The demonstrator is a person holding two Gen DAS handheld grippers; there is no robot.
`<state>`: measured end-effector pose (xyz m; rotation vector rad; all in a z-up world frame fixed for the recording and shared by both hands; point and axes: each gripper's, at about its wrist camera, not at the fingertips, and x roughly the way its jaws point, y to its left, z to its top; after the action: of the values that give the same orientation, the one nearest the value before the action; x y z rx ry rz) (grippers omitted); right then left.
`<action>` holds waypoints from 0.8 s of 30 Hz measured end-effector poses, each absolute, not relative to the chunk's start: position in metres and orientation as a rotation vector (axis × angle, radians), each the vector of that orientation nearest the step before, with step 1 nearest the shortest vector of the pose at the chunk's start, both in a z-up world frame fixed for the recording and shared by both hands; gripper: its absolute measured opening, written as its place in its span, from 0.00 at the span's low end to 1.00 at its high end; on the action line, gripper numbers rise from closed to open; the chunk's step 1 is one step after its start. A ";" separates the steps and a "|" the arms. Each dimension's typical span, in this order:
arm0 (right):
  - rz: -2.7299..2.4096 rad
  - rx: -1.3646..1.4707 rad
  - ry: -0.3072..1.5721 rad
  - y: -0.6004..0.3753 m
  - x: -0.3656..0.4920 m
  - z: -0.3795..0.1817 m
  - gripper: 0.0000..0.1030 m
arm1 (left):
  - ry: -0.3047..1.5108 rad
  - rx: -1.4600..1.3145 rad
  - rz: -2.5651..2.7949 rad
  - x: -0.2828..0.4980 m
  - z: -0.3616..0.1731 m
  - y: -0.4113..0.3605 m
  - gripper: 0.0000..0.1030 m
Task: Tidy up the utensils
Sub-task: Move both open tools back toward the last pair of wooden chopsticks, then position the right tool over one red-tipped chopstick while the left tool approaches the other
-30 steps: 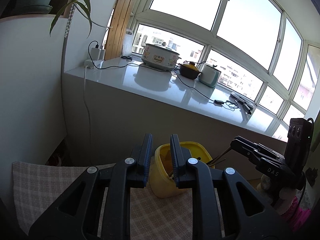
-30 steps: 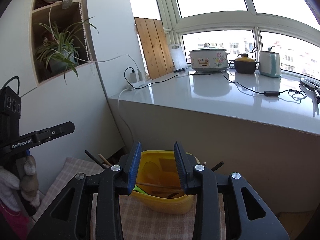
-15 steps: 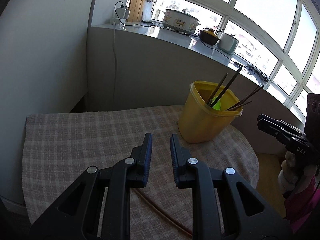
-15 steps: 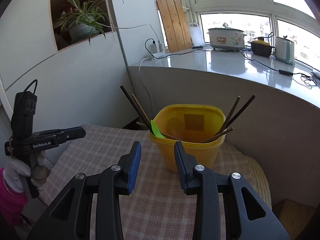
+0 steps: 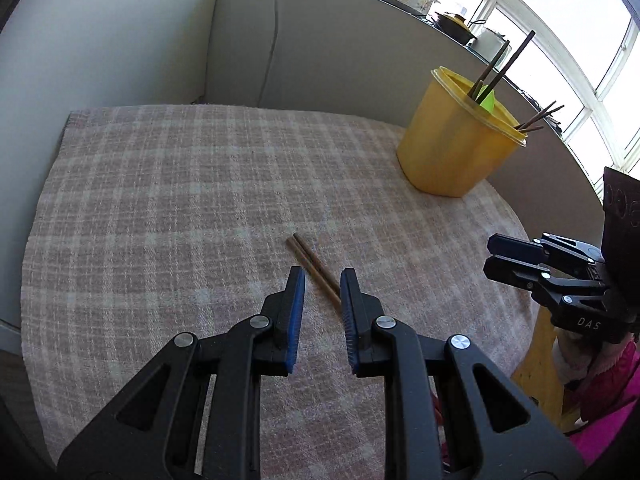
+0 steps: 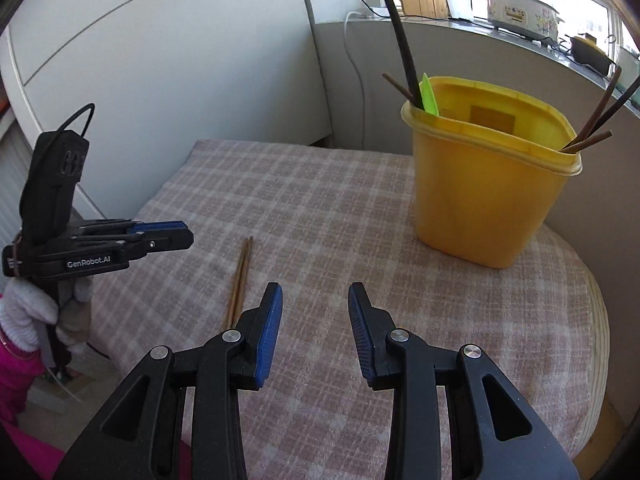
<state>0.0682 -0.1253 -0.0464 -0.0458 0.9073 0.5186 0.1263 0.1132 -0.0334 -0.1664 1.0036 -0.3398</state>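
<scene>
A pair of brown chopsticks (image 5: 314,266) (image 6: 240,276) lies side by side on the checked cloth (image 5: 168,208) (image 6: 320,216). My left gripper (image 5: 322,276) hovers above their near part, jaws a little apart and empty. In the right wrist view, my right gripper (image 6: 315,292) is open and empty, just right of the chopsticks. A yellow tub (image 5: 456,140) (image 6: 490,184) at the far right of the cloth holds several chopsticks and a green utensil (image 6: 429,94). Each view shows the other gripper: the right one (image 5: 516,260), the left one (image 6: 176,236).
A grey-white counter wall (image 5: 360,52) runs close behind the tub, with pots and a cable on top. A white cabinet (image 6: 160,64) stands at the left. The cloth's round edge (image 6: 596,320) drops off on the right. A gloved hand and pink sleeve (image 6: 20,320) hold the left gripper.
Both grippers have come down and tipped toward the table. The window and counter top have slid out of view, and the loose chopsticks on the cloth have come into sight.
</scene>
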 end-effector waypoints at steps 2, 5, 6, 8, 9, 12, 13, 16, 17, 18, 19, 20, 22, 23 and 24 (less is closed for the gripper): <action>0.547 -0.054 0.950 -0.116 0.069 -0.059 0.31 | 1.028 -0.172 -0.339 0.120 -0.042 0.114 0.16; 0.585 -0.065 1.009 -0.101 0.068 -0.078 0.31 | 1.053 -0.175 -0.342 0.111 -0.053 0.113 0.16; 0.596 -0.071 1.028 -0.096 0.068 -0.083 0.31 | 1.057 -0.177 -0.343 0.109 -0.056 0.113 0.16; 0.619 -0.085 1.057 -0.085 0.065 -0.093 0.31 | 1.060 -0.187 -0.345 0.106 -0.058 0.113 0.16; 0.627 -0.093 1.069 -0.081 0.065 -0.098 0.31 | 1.061 -0.193 -0.346 0.105 -0.059 0.113 0.16; 0.640 -0.116 1.091 -0.069 0.063 -0.106 0.31 | 1.060 -0.205 -0.345 0.102 -0.060 0.117 0.16; 0.638 -0.122 1.096 -0.066 0.063 -0.108 0.31 | 1.058 -0.206 -0.345 0.101 -0.060 0.118 0.16; 0.633 -0.125 1.109 -0.060 0.066 -0.112 0.31 | 1.054 -0.212 -0.342 0.096 -0.060 0.126 0.16; 0.634 -0.125 1.113 -0.058 0.067 -0.113 0.31 | 1.054 -0.215 -0.342 0.094 -0.059 0.128 0.16; 0.634 -0.127 1.117 -0.056 0.068 -0.115 0.31 | 1.054 -0.217 -0.341 0.093 -0.059 0.130 0.16; 0.632 -0.133 1.119 -0.055 0.069 -0.117 0.31 | 1.054 -0.216 -0.342 0.092 -0.059 0.131 0.16; 0.628 -0.139 1.118 -0.054 0.069 -0.117 0.31 | 1.054 -0.215 -0.342 0.092 -0.059 0.130 0.16; 0.622 -0.144 1.116 -0.054 0.070 -0.117 0.30 | 1.053 -0.214 -0.341 0.090 -0.058 0.131 0.16; 0.618 -0.146 1.117 -0.054 0.071 -0.117 0.28 | 1.052 -0.215 -0.342 0.090 -0.058 0.131 0.16; 0.618 -0.145 1.119 -0.054 0.072 -0.117 0.28 | 1.051 -0.214 -0.342 0.091 -0.058 0.129 0.16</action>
<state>0.0718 -0.0542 -0.1173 -0.1453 1.1189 0.6180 0.0906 0.1292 -0.0577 -0.2143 1.0512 -0.3419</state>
